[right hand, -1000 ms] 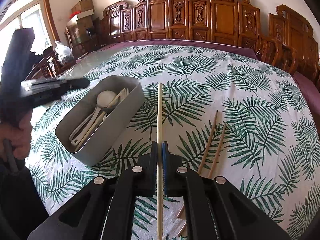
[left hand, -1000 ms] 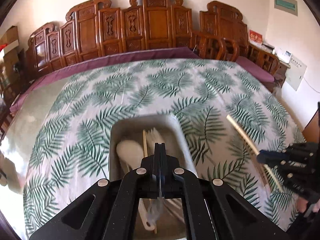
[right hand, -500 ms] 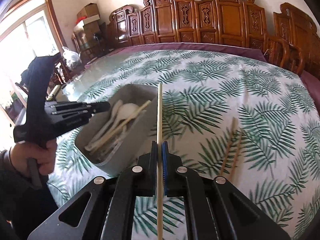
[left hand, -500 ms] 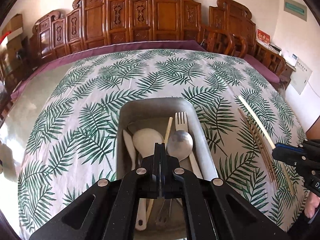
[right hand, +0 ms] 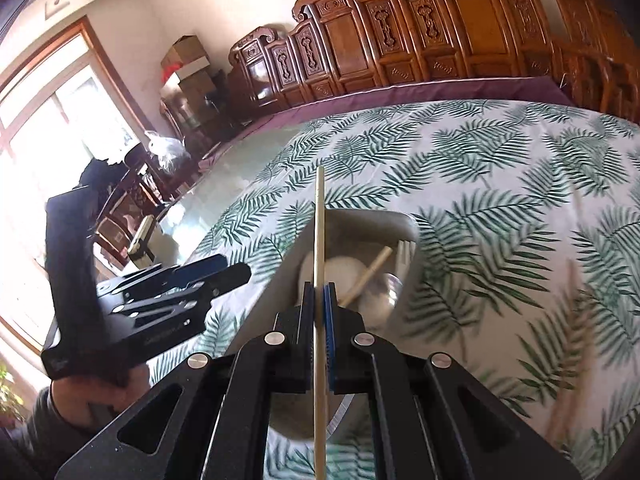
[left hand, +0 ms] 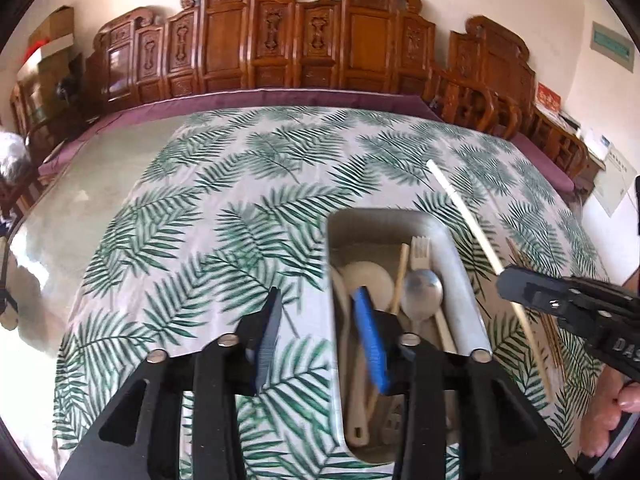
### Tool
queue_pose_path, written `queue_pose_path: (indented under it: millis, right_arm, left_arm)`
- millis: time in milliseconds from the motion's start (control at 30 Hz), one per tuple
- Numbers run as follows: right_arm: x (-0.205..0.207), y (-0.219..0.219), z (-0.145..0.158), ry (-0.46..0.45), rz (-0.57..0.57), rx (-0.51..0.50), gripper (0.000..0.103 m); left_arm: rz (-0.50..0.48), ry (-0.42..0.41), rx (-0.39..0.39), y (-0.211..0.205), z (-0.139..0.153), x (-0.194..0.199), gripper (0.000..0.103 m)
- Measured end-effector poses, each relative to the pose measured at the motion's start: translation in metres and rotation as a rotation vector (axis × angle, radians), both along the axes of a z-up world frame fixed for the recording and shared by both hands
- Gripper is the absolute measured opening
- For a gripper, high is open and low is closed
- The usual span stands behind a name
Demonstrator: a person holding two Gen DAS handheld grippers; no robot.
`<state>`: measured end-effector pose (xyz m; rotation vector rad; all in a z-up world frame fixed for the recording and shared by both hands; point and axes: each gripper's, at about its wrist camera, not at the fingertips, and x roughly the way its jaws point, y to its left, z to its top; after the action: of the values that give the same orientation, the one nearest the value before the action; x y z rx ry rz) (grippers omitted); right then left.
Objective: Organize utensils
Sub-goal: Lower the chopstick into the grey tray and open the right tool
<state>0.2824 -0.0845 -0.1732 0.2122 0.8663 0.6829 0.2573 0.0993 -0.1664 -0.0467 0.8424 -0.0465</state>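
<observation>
A grey rectangular bin [left hand: 460, 280] stands on the palm-leaf tablecloth and holds a white ladle [left hand: 366, 276], a metal spoon [left hand: 422, 290], a white fork [left hand: 421, 252] and a chopstick. My left gripper [left hand: 320, 332] is open, its jaws astride the bin's left wall. My right gripper [right hand: 319, 312] is shut on a pale wooden chopstick [right hand: 319, 240] and holds it over the bin [right hand: 404, 280]. The held chopstick [left hand: 476, 232] and the right gripper [left hand: 568, 308] show in the left wrist view, just right of the bin.
More wooden chopsticks [left hand: 554, 336] lie on the cloth right of the bin, blurred in the right wrist view [right hand: 568, 360]. Carved wooden chairs [left hand: 280, 48] line the far side of the table. A bare glass strip [left hand: 80, 208] runs along the left.
My left gripper has opened and shifted left, so the bin now sits to its right. My right gripper has carried the chopstick left, from beside the bin to over it.
</observation>
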Motion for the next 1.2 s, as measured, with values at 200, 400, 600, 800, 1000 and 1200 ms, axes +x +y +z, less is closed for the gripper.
queue_pose_path:
  millis: [200, 400, 600, 800, 1000, 1200]
  right_arm:
    - [0.011, 0.026, -0.013, 0.025, -0.003, -0.015, 0.006]
    - [0.011, 0.029, -0.023, 0.027, 0.017, -0.036, 0.01]
    - [-0.003, -0.007, -0.005, -0.073, 0.012, -0.103, 0.01]
    - [-0.019, -0.072, 0.005, -0.141, -0.04, -0.235, 0.012]
    - [-0.03, -0.135, -0.005, -0.163, -0.114, -0.357, 0.016]
    - [-0.029, -0.17, -0.037, -0.085, -0.171, -0.378, 0.02]
  left_arm:
    - [0.042, -0.033, -0.001, 0.02, 0.005, -0.002, 0.077]
    - [0.051, -0.035, 0.007, 0.024, 0.007, 0.0, 0.086]
    - [0.024, -0.039, 0.017, 0.009, 0.009, -0.001, 0.092]
    - [-0.025, -0.047, 0.015, -0.022, 0.012, -0.001, 0.093]
    - [-0.073, -0.08, 0.004, -0.057, 0.019, -0.004, 0.094]
    - [-0.122, -0.1, -0.009, -0.087, 0.022, -0.009, 0.094]
